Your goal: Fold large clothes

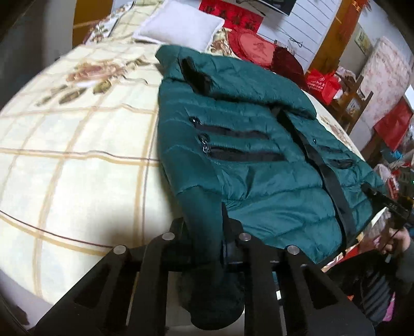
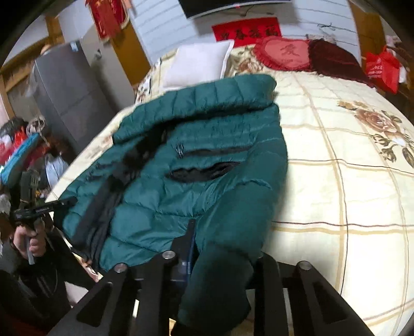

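Bedroom: bed (image 1: 77, 160) under a checked floral cover, pillow (image 1: 181, 23) at its head. Item: green padded jacket (image 1: 258, 155), lying front-up along the near edge, sleeves hanging off toward the person. Handling, judged: light, soft, slippery shell; best taken at cuffs or hem. Left gripper (image 1: 204, 232): angled downward, fingers pinched on one sleeve (image 1: 201, 206). Right gripper (image 2: 217, 245): angled downward, fingers pinched on the other sleeve (image 2: 233, 219).
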Tool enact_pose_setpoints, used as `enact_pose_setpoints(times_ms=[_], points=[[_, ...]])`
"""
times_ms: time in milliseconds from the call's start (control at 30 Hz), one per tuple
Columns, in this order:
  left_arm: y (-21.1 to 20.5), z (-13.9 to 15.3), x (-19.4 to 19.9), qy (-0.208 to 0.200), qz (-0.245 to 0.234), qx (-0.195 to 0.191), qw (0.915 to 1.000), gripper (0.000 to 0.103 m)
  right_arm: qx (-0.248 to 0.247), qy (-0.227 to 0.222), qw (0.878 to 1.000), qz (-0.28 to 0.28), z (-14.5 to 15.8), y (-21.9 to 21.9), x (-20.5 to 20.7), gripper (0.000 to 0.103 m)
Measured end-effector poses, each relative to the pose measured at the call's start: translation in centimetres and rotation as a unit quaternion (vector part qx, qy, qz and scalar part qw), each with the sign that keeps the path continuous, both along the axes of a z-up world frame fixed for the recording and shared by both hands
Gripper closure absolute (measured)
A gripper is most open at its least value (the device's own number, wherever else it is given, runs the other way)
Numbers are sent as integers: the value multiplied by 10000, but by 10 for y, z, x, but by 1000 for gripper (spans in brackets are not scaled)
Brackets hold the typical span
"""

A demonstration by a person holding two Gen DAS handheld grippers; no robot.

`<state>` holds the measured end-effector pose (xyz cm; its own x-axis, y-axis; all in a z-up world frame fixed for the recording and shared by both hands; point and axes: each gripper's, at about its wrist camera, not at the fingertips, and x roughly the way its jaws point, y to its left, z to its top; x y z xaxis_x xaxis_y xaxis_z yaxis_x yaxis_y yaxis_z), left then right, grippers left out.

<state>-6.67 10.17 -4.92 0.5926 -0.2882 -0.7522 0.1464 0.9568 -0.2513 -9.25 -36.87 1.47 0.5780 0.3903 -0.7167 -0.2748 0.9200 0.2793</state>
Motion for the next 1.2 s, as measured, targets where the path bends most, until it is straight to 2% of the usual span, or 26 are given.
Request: enact_pose_setpoints(times_ms=[67,167,233,500,667,867,1000,1200], points=[[1,7,-5,-129,40,92,9999,90,-160,-82,9997,-161,4,5,-10,86],[12,17,-11,-208,223,-71,9995,90,-802,-393,9948,-493,12,18,-30,86],[18,24,-15,-271,328,-143,9990,90,-991,-601,9908,-696,19,25,-42,86],[44,66,-46,-691,701,-446,9941,90,-545,-886,9913,-813,52,21,-64,87],[57,91,-75,-947,883,-763,9886,90,-511,-1211,9879,-818,84,10,-85,87],[58,112,-90,-1251,988,-825,9838,90,-468,-1470,9844,-850,109,5,-102,87],[59,125,-79,-1377,1050,-902,9808,90,-380,-1676,9809,-907,121,3,-99,87],[58,158,-40,-1548,1122,-1095,9754,90,-260,-1964,9754,-967,146,3,-58,87]])
